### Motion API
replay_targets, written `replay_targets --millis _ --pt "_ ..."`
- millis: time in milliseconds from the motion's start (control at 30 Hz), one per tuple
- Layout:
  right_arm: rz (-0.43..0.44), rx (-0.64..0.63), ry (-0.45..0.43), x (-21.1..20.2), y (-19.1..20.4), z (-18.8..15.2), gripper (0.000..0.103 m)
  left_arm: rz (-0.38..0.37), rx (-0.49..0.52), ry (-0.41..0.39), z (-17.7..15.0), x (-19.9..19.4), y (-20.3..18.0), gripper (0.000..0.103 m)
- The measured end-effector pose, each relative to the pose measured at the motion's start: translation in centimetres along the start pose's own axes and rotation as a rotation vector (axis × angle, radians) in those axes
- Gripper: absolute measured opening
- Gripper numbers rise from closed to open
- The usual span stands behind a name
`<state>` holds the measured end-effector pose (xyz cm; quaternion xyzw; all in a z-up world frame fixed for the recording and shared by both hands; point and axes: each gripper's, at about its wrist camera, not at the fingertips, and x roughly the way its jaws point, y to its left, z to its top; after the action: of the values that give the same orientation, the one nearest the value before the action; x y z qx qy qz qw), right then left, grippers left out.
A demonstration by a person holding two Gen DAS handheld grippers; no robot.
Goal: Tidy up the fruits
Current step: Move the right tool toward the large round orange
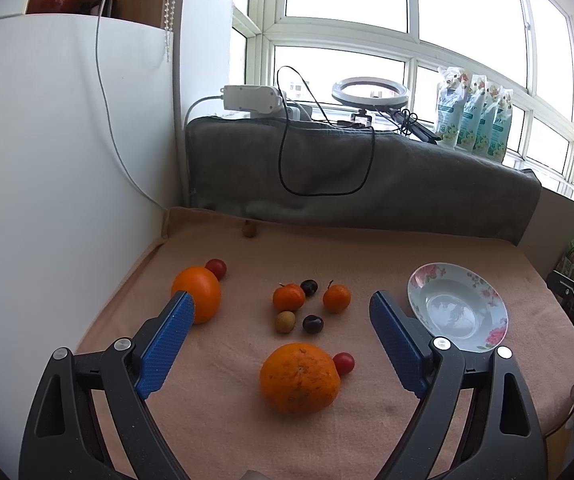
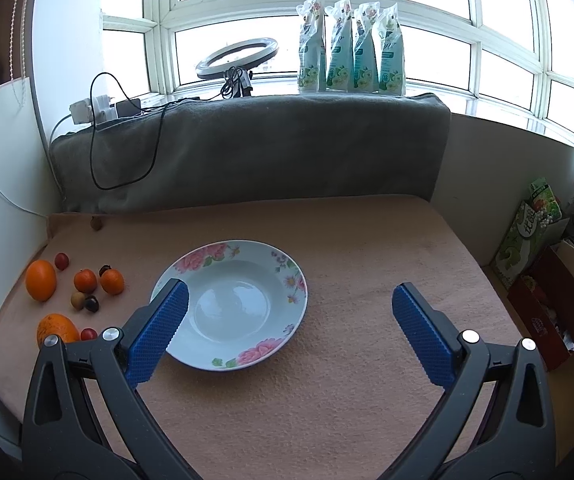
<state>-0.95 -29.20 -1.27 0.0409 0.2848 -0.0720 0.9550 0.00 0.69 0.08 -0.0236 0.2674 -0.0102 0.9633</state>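
Plate [image 2: 291,280]: glossy glazed ceramic. Tabletop [image 2: 367,360]: matt fuzzy peach cloth. Orange [image 1: 299,378]: dimpled skin. Claw pads [image 1: 165,344]: textured blue rubber.

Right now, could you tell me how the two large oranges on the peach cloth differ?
The near large orange looks rough, dimpled and speckled; the far large orange looks smooth and glossy. The near one appears squat, the far one taller and egg-shaped. Each has a small red tomato beside it.

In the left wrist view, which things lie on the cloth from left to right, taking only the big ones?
Smooth orange fruit → rough-skinned large orange → empty floral-rimmed white ceramic bowl.
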Motion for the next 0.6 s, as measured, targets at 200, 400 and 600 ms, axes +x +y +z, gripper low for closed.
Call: replay_targets --millis 200,400,600 --pt "0.044 -0.018 0.021 0.4 0.9 0.2 0.103 -0.017 -0.038 0.02 -0.6 0.3 1.7 0.089" --pt "0.159 -0.048 0.057 1.0 2.4 0.5 0.103 -0.041 -0.085 0.062 -1.8 0.5 3.5 0.089" --pt "0.317 -0.083 0.132 2.6 5.2 0.4 0.103 -0.087 -0.119 0.135 -3.7 1.4 4.4 0.089"
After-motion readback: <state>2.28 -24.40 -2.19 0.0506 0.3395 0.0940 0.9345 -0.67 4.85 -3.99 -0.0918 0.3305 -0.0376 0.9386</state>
